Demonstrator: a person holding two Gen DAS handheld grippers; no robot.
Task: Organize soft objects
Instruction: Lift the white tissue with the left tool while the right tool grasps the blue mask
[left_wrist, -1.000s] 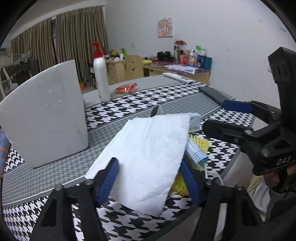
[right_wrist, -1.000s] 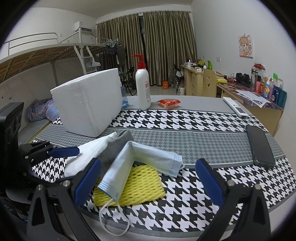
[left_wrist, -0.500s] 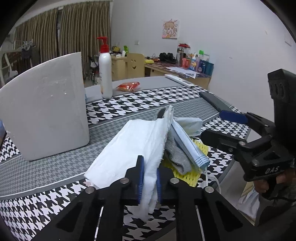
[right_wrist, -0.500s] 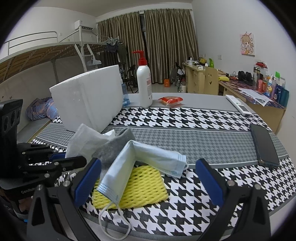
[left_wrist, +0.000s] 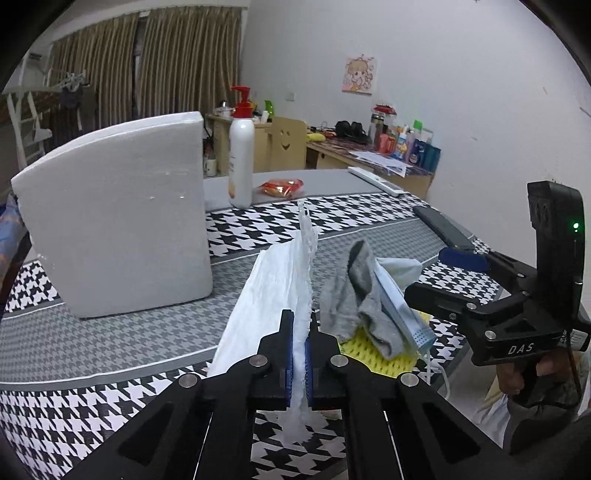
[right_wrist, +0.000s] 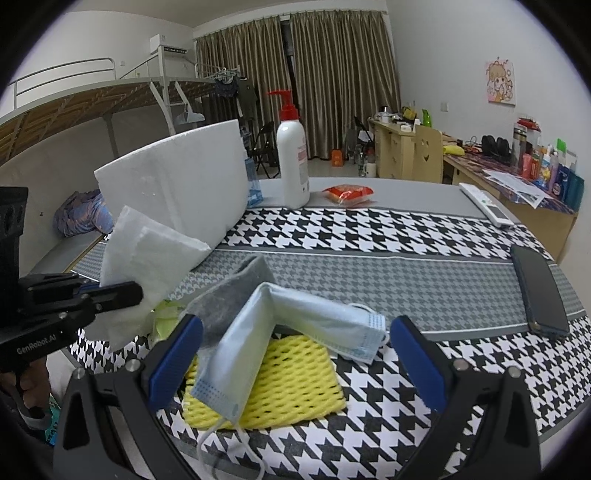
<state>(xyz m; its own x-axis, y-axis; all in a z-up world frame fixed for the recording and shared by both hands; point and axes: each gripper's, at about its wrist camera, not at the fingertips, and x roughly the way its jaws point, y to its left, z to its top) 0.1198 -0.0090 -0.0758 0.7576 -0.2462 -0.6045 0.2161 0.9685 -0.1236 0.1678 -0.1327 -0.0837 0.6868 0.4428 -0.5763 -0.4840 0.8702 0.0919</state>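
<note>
My left gripper (left_wrist: 299, 363) is shut on a white paper towel (left_wrist: 273, 291) and holds it lifted off the table; the towel also shows in the right wrist view (right_wrist: 147, 258). A grey sock (left_wrist: 351, 295), a light blue face mask (right_wrist: 295, 325) and a yellow foam net (right_wrist: 291, 384) lie piled near the table's front edge. My right gripper (right_wrist: 295, 365) is open, its fingers on either side of the mask and net, holding nothing.
A white foam box (left_wrist: 114, 229) stands on the left of the houndstooth table (right_wrist: 369, 236). A pump bottle (right_wrist: 293, 162), a red snack packet (right_wrist: 347, 194), a remote (right_wrist: 485, 206) and a black phone (right_wrist: 539, 291) lie farther back and right.
My left gripper closed on the paper towel and lifted it up off the pile, uncovering the grey sock. My right gripper stayed open over the mask.
</note>
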